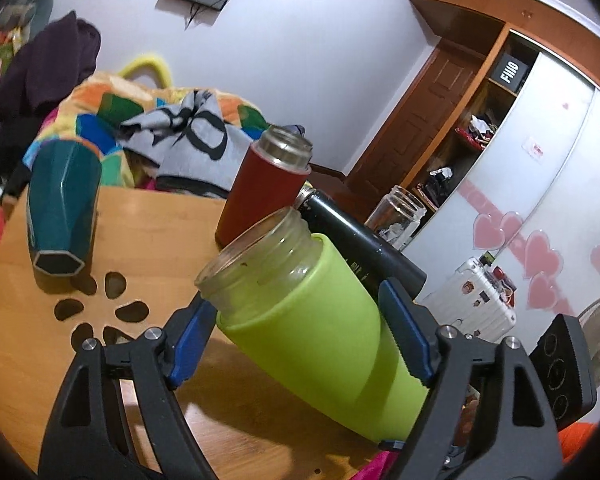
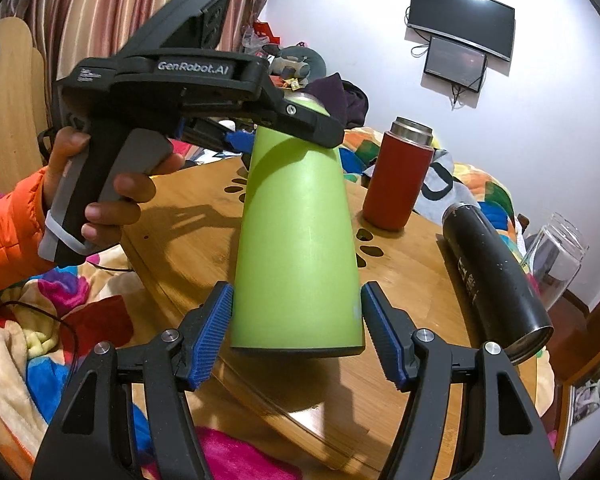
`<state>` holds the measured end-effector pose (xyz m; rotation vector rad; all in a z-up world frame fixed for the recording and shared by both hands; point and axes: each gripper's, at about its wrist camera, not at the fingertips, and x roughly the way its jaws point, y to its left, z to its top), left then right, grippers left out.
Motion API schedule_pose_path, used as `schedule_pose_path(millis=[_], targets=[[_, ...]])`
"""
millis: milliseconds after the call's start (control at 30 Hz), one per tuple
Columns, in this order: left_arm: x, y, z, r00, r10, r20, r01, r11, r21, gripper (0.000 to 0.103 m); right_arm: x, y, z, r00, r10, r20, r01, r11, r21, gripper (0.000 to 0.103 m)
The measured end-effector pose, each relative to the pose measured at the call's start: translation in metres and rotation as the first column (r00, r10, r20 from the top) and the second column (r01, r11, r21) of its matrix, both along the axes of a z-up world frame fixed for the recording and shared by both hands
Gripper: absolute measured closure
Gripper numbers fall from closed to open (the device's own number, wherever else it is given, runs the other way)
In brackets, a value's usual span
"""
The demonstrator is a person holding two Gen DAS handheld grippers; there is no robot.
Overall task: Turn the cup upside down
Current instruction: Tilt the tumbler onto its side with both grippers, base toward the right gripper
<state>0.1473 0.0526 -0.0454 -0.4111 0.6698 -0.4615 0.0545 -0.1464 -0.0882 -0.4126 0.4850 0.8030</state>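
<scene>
The cup is a glass jar in a lime green sleeve (image 1: 320, 332), held tilted above the round wooden table (image 1: 148, 224). My left gripper (image 1: 296, 340) is shut on the sleeve just below the glass mouth. In the right wrist view the green cup (image 2: 296, 248) points its base toward the camera, and the left gripper (image 2: 284, 128) clamps its far end. My right gripper (image 2: 296, 336) is open, its blue pads on either side of the cup's base with small gaps.
On the table stand a red flask (image 1: 268, 188), a dark teal faceted cup upside down (image 1: 60, 216), a black bottle lying tilted (image 2: 496, 276) and a clear glass jar (image 2: 556, 256) at the edge. Colourful blankets surround the table.
</scene>
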Motion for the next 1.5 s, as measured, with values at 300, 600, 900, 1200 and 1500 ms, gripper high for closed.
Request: schedule_pose_path(millis=[300,600,900,1200,1500], targets=[[0.012,0.008,-0.017,0.996,0.011,-0.094,-0.018,0.997,-0.070,0.019,0.007,0.001,0.000,0.999,0.021,-0.038,-0.020,1.000,0.011,0.041],[0.016,0.021,-0.039,0.981,-0.003,-0.195,-0.032,0.984,-0.174,0.018,0.006,0.000,-0.002,0.997,0.061,-0.039,-0.061,0.998,0.001,0.041],[0.014,0.029,-0.050,0.969,-0.012,-0.248,-0.042,0.977,-0.211,0.017,0.008,0.000,-0.003,0.995,0.080,-0.051,-0.080,0.997,0.012,0.041],[0.009,0.039,-0.048,0.962,-0.092,-0.259,0.033,0.974,-0.223,0.013,0.008,-0.002,-0.004,0.993,0.100,-0.057,-0.099,0.995,0.014,0.039],[-0.018,0.055,-0.040,0.969,0.008,-0.249,-0.011,1.000,-0.012,0.000,0.025,-0.016,-0.006,0.994,0.042,-0.102,-0.035,0.997,0.066,0.039]])
